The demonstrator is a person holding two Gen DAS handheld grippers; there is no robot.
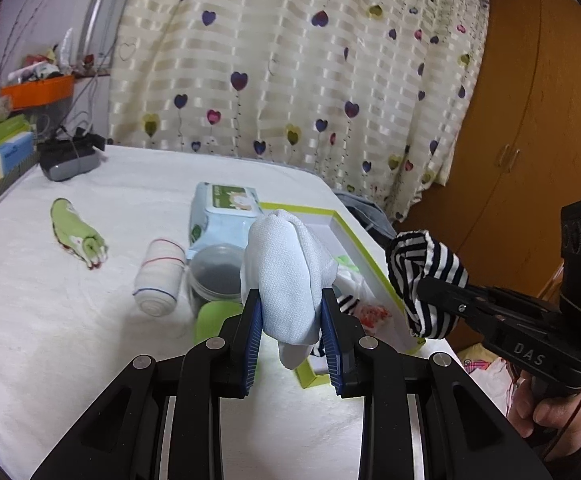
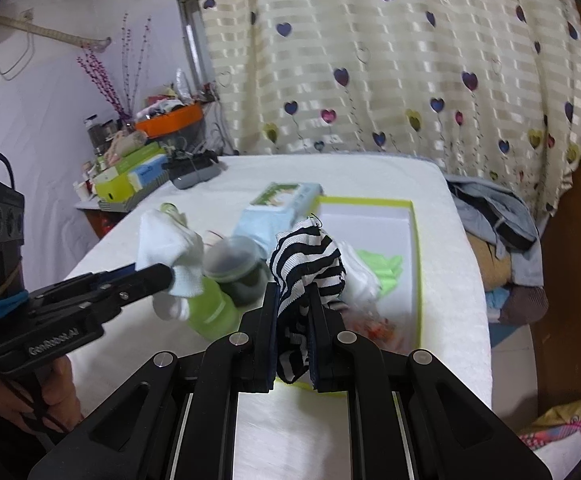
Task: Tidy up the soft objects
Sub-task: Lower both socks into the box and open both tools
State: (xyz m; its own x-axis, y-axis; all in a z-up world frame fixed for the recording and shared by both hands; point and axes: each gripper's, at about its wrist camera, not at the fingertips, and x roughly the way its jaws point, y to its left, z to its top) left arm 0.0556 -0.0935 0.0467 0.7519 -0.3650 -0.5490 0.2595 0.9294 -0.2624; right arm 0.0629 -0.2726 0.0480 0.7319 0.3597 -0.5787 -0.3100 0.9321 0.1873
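Observation:
My left gripper (image 1: 290,296) is shut on a white sock (image 1: 286,264), which stands up between its blue pads over the table. To its right, my right gripper (image 1: 424,286) pinches a black-and-white striped sock (image 1: 422,268). In the right wrist view that striped sock (image 2: 306,268) is clamped in the right gripper (image 2: 293,289), just in front of a green-rimmed white box (image 2: 414,240). The box holds a green cloth (image 2: 386,268), a white sock (image 2: 360,274) and a red-patterned piece (image 2: 374,326). A green sock (image 1: 76,236) and a rolled white sock (image 1: 158,276) lie on the white table.
A wipes pack (image 1: 222,212), a lidded clear jar (image 1: 216,268) and a green bottle (image 2: 210,308) crowd the box's left side. A black device (image 1: 68,158) sits at the far left. Clothes (image 2: 502,224) pile up beyond the table's right edge, by a curtain and a wooden wardrobe (image 1: 510,120).

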